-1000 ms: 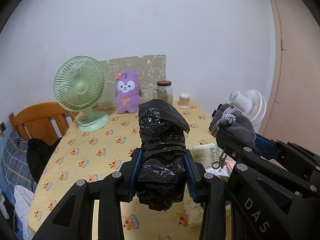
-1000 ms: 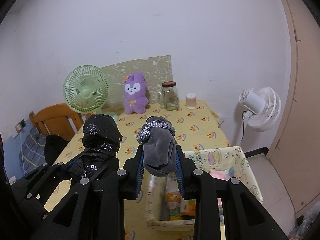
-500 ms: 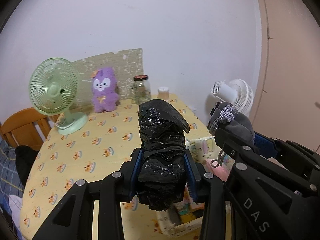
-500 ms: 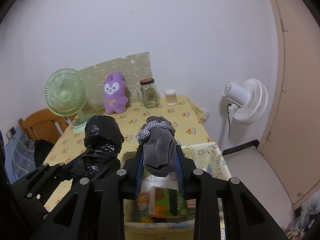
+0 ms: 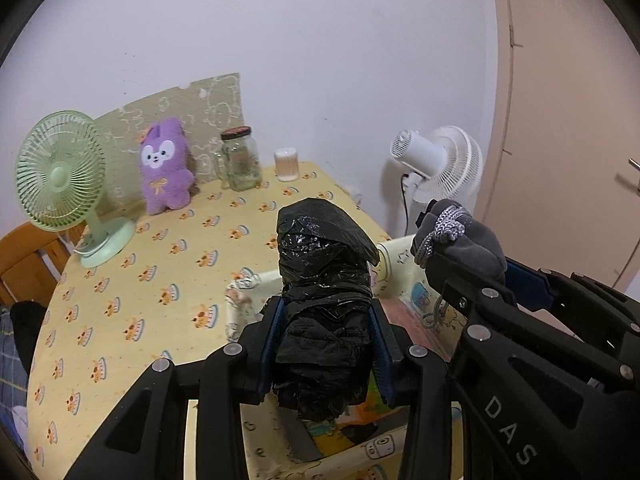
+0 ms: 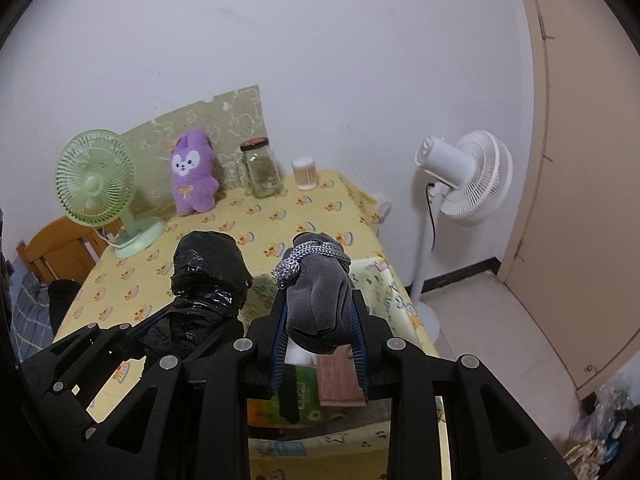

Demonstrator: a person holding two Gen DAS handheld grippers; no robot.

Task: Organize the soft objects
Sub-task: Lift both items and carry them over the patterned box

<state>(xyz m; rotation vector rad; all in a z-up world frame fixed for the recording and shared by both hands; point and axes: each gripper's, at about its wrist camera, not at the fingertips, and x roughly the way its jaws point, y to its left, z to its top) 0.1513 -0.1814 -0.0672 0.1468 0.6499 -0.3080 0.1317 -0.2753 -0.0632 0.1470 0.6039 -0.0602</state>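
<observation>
My left gripper (image 5: 326,336) is shut on a black plastic-wrapped bundle (image 5: 324,280) that stands up between its fingers; the bundle also shows in the right wrist view (image 6: 208,268). My right gripper (image 6: 320,332) is shut on a grey soft pouch with a grey-white cord (image 6: 318,296), also seen in the left wrist view (image 5: 460,236). Both are held above an open yellow patterned fabric box (image 5: 240,300) at the table's right edge; its rim also shows in the right wrist view (image 6: 384,280), with cartons and a pink item inside.
On the yellow tablecloth (image 5: 160,280) stand a green desk fan (image 5: 60,176), a purple plush (image 5: 164,172), a glass jar (image 5: 240,160) and a small cup (image 5: 287,164). A white floor fan (image 6: 464,180) stands right of the table. A wooden chair (image 6: 60,248) is at the left.
Both grippers have moved right and forward with their loads, from over the tablecloth to above the fabric box. Their grips have not changed.
</observation>
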